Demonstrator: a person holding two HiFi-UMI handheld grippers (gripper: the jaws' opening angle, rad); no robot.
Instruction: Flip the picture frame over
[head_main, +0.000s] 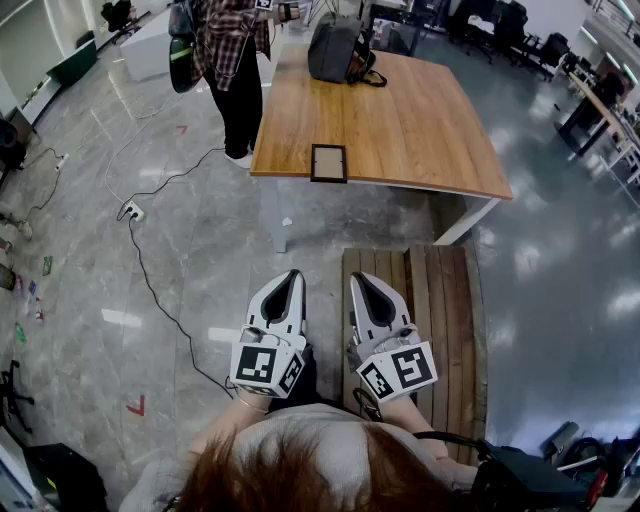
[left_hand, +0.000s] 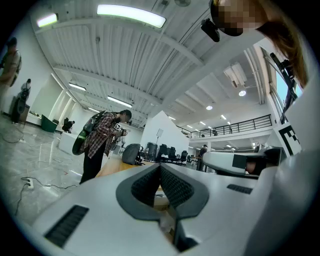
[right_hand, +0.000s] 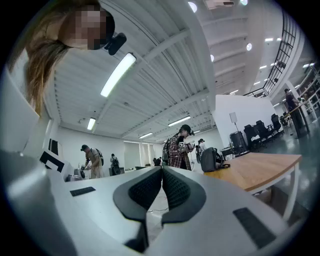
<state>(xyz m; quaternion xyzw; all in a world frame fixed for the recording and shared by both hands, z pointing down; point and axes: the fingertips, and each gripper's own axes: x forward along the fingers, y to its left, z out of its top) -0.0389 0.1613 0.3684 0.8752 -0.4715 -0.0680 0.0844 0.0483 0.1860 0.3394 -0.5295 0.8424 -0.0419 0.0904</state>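
Note:
A small dark picture frame (head_main: 328, 162) lies flat near the front edge of a wooden table (head_main: 420, 120), well ahead of both grippers. My left gripper (head_main: 292, 277) and right gripper (head_main: 359, 281) are held side by side close to my body, above the floor and a slatted bench, pointing toward the table. Both are shut with nothing between the pads. In the left gripper view the dark ribbed pads (left_hand: 172, 186) meet along one line. The right gripper view shows its pads (right_hand: 175, 189) pressed together the same way, with the table (right_hand: 260, 167) far off to the right.
A grey backpack (head_main: 335, 47) sits at the table's far end. A person in a plaid shirt (head_main: 232, 55) stands by its left side. A wooden slatted bench (head_main: 435, 330) lies below my right gripper. A cable with a power strip (head_main: 131, 211) runs across the floor at left.

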